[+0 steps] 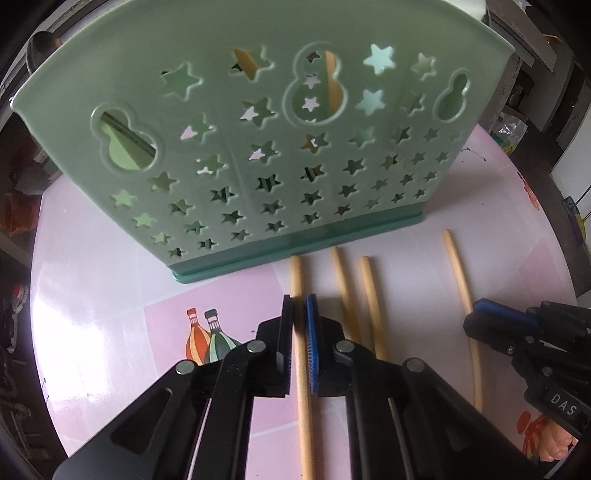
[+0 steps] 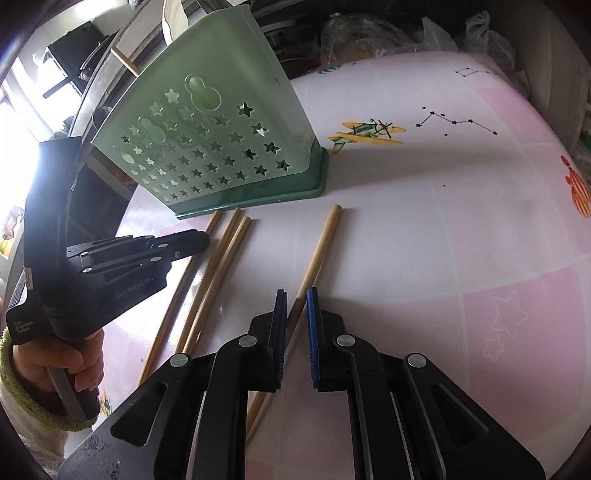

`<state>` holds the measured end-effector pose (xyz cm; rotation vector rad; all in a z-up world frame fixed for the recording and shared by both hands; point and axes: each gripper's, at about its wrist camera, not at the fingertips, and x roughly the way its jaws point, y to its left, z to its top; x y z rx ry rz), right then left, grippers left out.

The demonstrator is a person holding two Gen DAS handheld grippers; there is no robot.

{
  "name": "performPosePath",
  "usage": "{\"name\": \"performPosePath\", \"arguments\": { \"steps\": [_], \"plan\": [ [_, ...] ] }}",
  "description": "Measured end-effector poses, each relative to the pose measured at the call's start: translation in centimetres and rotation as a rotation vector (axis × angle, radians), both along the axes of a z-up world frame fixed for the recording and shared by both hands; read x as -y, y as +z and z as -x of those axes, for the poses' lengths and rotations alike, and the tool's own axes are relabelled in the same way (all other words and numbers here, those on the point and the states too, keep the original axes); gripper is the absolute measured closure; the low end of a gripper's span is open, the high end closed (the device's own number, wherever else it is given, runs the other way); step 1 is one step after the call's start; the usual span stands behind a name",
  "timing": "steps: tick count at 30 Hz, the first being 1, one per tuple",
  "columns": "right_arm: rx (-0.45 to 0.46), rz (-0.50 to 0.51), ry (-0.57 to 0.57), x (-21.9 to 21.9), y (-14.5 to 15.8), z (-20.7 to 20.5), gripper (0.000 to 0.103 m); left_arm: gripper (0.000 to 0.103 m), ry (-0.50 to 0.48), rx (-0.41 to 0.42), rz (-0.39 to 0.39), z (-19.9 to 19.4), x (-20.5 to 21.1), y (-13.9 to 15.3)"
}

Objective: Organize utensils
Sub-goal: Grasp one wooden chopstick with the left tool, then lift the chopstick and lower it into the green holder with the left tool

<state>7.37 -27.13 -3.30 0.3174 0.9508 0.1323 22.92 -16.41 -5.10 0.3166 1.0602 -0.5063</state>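
A green utensil holder point(image 1: 258, 147) with star cut-outs stands on the pink table; it also shows in the right wrist view point(image 2: 221, 147). Several wooden chopsticks lie in front of it. My left gripper point(image 1: 298, 306) is shut on the leftmost chopstick point(image 1: 301, 387), low at the table. My right gripper point(image 2: 297, 299) is closed around the rightmost chopstick point(image 2: 321, 251), also at the table; it shows in the left wrist view point(image 1: 476, 317) on that same chopstick point(image 1: 458, 269). Two more chopsticks point(image 1: 365, 295) lie between. Some chopsticks stand inside the holder.
The pink table point(image 2: 443, 240) has printed pictures, such as a plane point(image 2: 365, 134) and bottles point(image 1: 208, 336). Plastic bags point(image 2: 388, 33) and clutter lie beyond the far edge. The left gripper body point(image 2: 92, 273) is at the left of the right wrist view.
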Motion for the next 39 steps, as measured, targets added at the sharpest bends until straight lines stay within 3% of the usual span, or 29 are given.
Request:
{"name": "performPosePath", "arguments": {
  "steps": [5, 9, 16, 22, 30, 39],
  "plan": [
    [0.002, -0.018, 0.0, 0.4, 0.0, 0.1, 0.095, 0.097, 0.007, 0.027, 0.076, 0.9, -2.3, 1.9],
    [0.006, -0.02, 0.001, 0.5, 0.0, 0.3, 0.095, 0.097, 0.021, 0.06, 0.179, 2.4, -4.4, 5.2],
    [0.007, 0.008, -0.001, 0.3, 0.1, 0.4, 0.095, 0.097, 0.031, 0.228, 0.379, 6.2, -9.2, 12.7],
    [0.005, 0.026, -0.001, -0.3, 0.2, 0.6, 0.095, 0.097, 0.032, 0.368, 0.473, 8.3, -11.6, 16.7],
    [0.003, 0.046, -0.001, -0.9, 0.4, 0.5, 0.095, 0.097, 0.009, 0.44, 0.612, 7.6, -11.2, 21.6],
    [-0.008, -0.004, -0.003, -0.4, 0.2, 0.1, 0.095, 0.097, -0.009, 0.653, 0.746, 4.8, -9.9, 28.9]
  ]
}}
